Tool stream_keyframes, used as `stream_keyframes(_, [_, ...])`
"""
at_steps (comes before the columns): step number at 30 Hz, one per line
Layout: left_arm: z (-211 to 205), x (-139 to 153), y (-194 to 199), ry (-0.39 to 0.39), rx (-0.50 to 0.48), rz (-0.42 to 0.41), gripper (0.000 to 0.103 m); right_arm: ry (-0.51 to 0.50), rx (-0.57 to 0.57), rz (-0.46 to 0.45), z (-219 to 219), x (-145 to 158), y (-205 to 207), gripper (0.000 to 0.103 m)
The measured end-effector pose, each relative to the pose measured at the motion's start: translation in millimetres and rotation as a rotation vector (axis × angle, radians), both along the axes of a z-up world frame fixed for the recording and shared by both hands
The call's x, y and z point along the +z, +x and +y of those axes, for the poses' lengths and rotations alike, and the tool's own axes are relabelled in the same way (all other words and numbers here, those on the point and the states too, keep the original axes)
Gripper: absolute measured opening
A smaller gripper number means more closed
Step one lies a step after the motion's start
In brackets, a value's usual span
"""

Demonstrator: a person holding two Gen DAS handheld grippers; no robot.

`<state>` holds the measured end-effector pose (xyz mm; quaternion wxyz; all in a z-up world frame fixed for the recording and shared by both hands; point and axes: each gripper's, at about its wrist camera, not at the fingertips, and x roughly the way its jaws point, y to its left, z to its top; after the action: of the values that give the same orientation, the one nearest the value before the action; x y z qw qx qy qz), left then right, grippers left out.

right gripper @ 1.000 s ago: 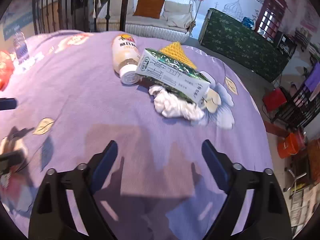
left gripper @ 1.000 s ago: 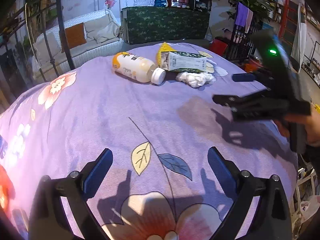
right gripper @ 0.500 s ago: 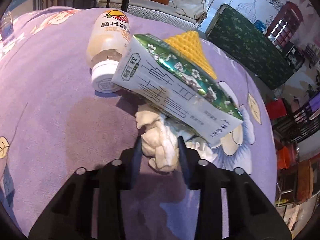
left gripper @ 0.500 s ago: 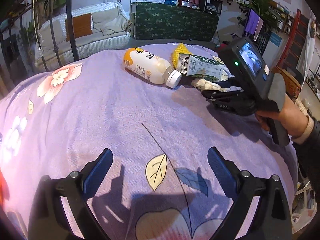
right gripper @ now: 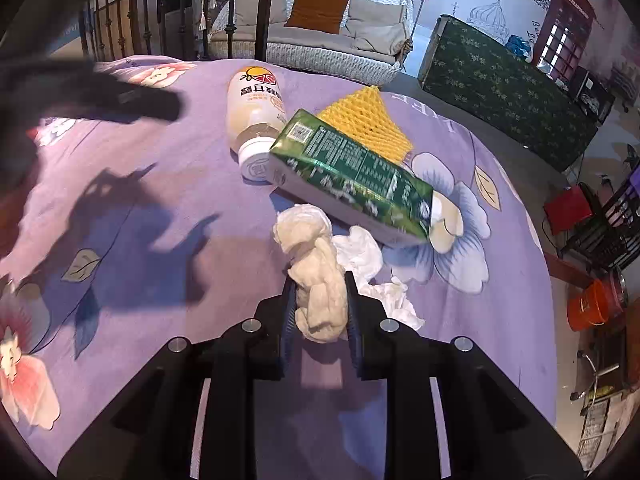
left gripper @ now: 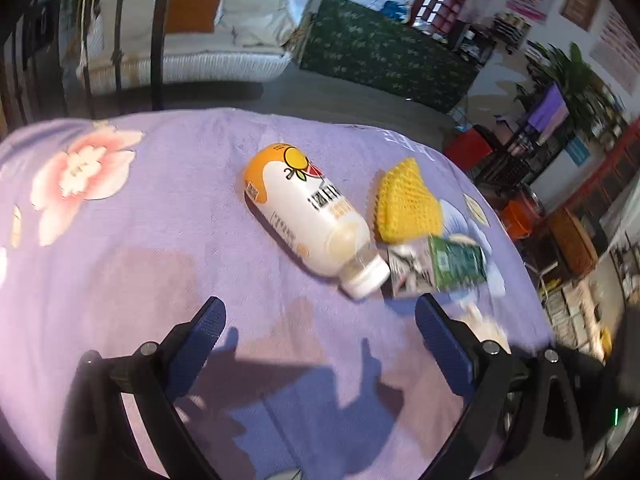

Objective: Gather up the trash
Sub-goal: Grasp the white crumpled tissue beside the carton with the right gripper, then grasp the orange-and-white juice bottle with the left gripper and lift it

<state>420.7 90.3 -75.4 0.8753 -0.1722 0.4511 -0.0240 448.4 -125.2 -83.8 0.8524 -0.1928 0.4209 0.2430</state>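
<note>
Crumpled tissue (right gripper: 320, 280) between closing right tongs (right gripper: 319, 304)

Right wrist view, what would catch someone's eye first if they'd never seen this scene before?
Probably the right gripper, its jaws closing on a crumpled tissue wad at the near edge of the trash pile. Just behind lie a green carton, a yellow foam net and a capped drink bottle on its side, all on the purple floral bedspread.
</note>
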Motion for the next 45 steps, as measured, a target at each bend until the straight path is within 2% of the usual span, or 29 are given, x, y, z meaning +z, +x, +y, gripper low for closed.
stream_keyframes(4, [0.5,-15.5,42.0,-0.044,0.039,0.076,0.094,-0.007,0.006,-0.017,-4.3,7.0,-23.2,0.023])
stream_keyframes(7, [2.4,-22.1,62.1,-0.067,0.068,0.099,0.094,0.002,0.015,-0.018,-10.3,11.0,-36.4,0.023])
stream_keyframes(9, [2.3,-29.7,78.9,-0.071,0.069,0.146,0.094,0.005,0.011,-0.008,-13.8,10.7,-43.6,0.023])
stream_keyframes(11, [6.2,-37.8,89.7,-0.067,0.118,0.182,0.094,0.02,0.011,0.006,-16.0,9.9,-47.5,0.023])
stream_keyframes(15, [7.2,-48.6,102.6,-0.036,0.136,0.219,0.093,0.043,-0.006,0.019,-19.9,7.6,-53.4,0.023])
stream_keyframes(18, [3.8,-49.2,107.0,0.022,0.131,0.216,0.091,0.055,-0.027,0.009,-24.5,8.0,-58.9,0.023])
stream_keyframes(20, [1.9,-45.5,105.7,0.057,0.134,0.205,0.081,0.047,-0.037,-0.011,-26.3,9.2,-61.7,0.023])
stream_keyframes(26, [9.5,-43.2,80.4,0.048,0.137,0.162,0.066,0.06,-0.059,-0.037,-29.3,11.6,-68.5,0.023])
stream_keyframes(29, [11.1,-43.0,69.6,0.031,0.137,0.147,0.062,0.083,-0.072,-0.035,-31.4,13.2,-72.0,0.023])
stream_keyframes(32, [9.2,-36.1,53.2,0.038,0.098,0.12,0.062,0.1,-0.089,-0.043,-35.4,15.4,-77.5,0.023])
stream_keyframes(39, [-9.9,-7.2,-14.1,0.152,-0.043,-0.021,0.06,0.135,-0.123,-0.05,-43.0,16.9,-91.3,0.023])
stream_keyframes(45, [-15.5,8.1,-66.6,0.089,-0.103,-0.075,0.06,0.175,-0.17,-0.059,-51.9,19.2,-104.3,0.023])
